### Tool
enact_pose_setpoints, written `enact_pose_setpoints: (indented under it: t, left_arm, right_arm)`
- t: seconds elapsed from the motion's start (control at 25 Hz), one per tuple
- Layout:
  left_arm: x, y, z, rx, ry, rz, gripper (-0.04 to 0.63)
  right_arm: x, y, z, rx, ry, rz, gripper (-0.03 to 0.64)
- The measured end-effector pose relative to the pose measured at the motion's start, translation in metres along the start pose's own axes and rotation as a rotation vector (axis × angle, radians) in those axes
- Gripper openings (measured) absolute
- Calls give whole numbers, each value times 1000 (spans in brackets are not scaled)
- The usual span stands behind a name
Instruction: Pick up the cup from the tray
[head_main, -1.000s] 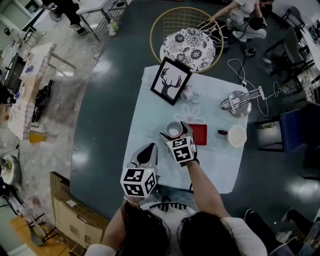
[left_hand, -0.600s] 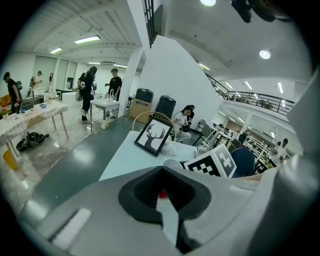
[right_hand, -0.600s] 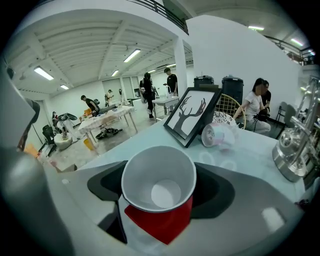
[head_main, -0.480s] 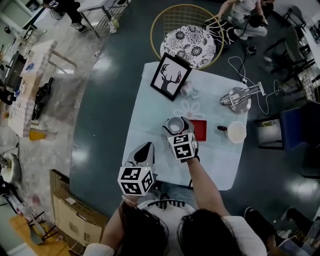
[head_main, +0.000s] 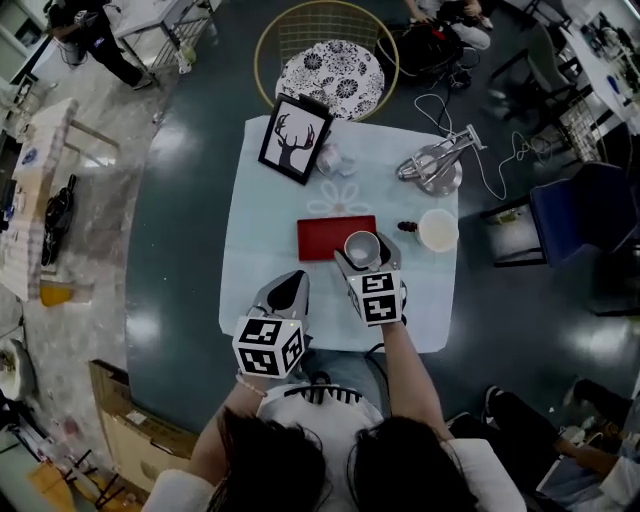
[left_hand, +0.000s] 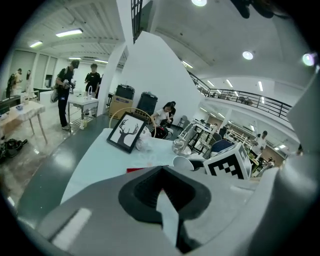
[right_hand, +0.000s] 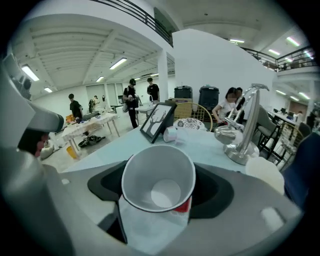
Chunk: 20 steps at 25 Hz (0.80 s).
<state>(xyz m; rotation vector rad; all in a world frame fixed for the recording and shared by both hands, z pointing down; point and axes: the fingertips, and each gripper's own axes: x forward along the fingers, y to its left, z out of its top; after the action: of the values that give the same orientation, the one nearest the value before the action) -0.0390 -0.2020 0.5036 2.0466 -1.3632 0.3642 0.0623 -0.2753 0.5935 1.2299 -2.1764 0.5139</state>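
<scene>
Shifted the cup (head_main: 361, 247) over since a second ago: from the left end of the red tray (head_main: 320, 238) to its right end. Got it clamped between the jaws of the right gripper (head_main: 365, 256), gripped low on its sides. Standing mouth up, long axis close to vertical but tipped back toward the near side, so looking right down inside it in the right gripper view. Can't tell if touching the tray. Parked the left gripper (head_main: 292, 284) at the near left of the table (head_main: 262, 250), jaws pinched together on nothing.
</scene>
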Motion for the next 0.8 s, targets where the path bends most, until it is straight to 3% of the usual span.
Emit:
enact_pose_setpoints:
  t: [0.4,0.6,0.8]
  left_arm:
    - [28,-63,-6,110,39,-127,0]
    - [36,-78,-6,146,58,-142,0]
    - [41,-82,-7,165,66,-128,0]
  right_arm:
    - [-57,-59,-55,111,-3,-112,394]
    - [-68,-79,-68,173,-12,-123,394]
    - [-65,-79,-83,169,6,-119,396]
